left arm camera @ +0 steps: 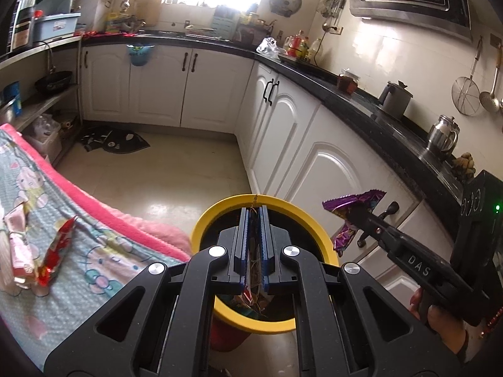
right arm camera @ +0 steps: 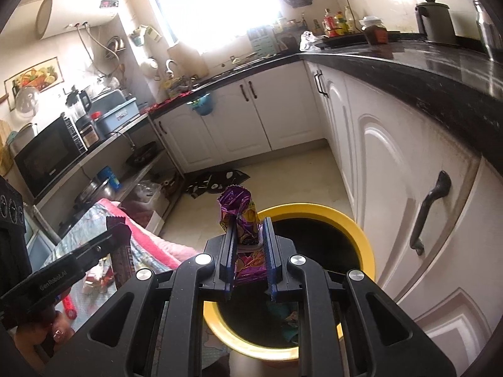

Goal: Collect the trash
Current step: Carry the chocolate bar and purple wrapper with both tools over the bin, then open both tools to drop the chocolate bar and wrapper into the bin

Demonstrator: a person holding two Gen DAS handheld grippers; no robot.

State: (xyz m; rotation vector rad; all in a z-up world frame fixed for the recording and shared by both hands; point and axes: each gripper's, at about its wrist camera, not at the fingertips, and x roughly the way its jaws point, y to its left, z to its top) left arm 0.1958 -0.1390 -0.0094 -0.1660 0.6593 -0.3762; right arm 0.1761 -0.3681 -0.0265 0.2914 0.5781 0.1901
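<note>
A bin with a yellow rim and a red body stands on the floor below both grippers. My left gripper is shut on a thin dark maroon wrapper, seen edge-on between its jaws, over the bin's mouth. My right gripper is shut on a crumpled purple snack wrapper, which sticks up past the fingertips above the bin's rim. From the left wrist view, the purple wrapper hangs just right of the bin. Some trash lies inside the bin.
A cartoon-print cloth with a pink edge covers a surface left of the bin; on it lie a red wrapper and a pink one. White cabinets under a black counter stand close on the right. A dark mat lies on the floor.
</note>
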